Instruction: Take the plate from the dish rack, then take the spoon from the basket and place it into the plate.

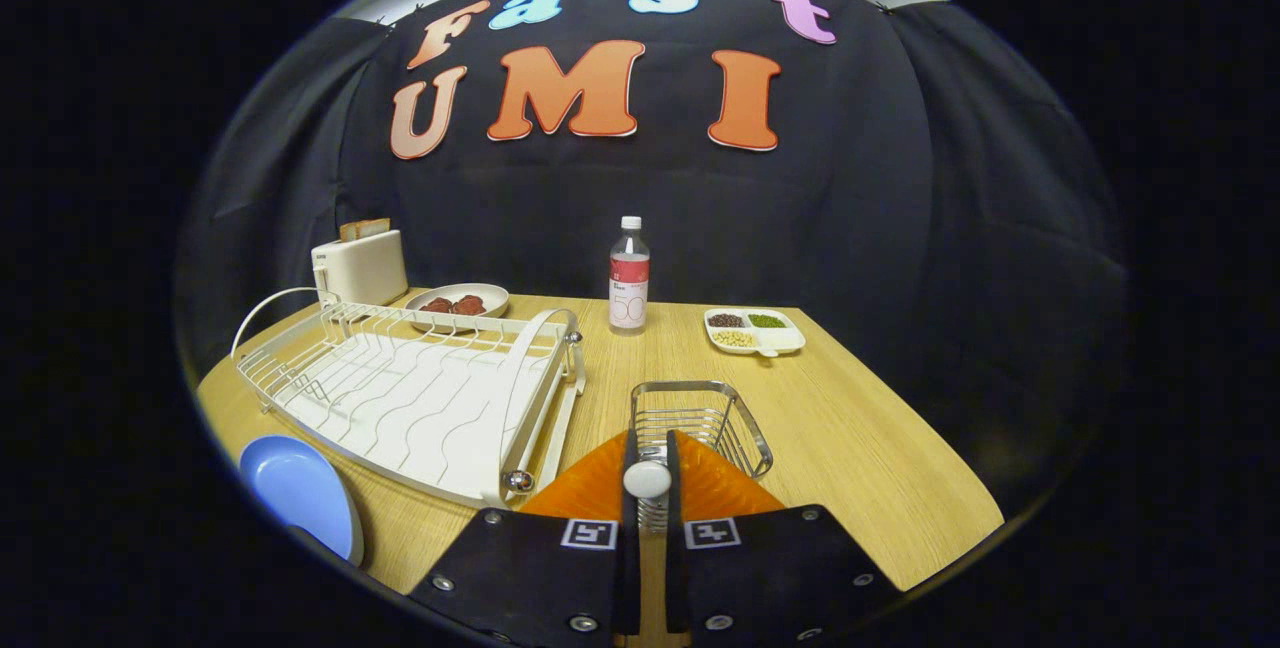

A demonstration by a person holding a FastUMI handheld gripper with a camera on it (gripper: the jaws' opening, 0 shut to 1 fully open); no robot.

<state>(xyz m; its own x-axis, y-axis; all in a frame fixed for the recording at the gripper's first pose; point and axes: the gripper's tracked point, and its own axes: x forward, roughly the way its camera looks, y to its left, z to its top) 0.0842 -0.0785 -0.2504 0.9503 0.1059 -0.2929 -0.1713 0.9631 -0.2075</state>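
Your gripper (648, 480) pinches the white spoon handle (647, 479) at lower centre, before the wire basket (700, 418); the blue plate (300, 493) lies at lower left.

The dish rack (410, 398) sits on the tabletop (860, 448), left of the gripper (648, 473), with the plate (300, 490) just in front of it. The basket (705, 420) lies just ahead of the fingers, which pinch the spoon (648, 479) between them. Behind the rack stand a toaster (360, 266) and a bowl (457, 303); a bottle (629, 275) and a divided tray (755, 330) sit beyond the basket.
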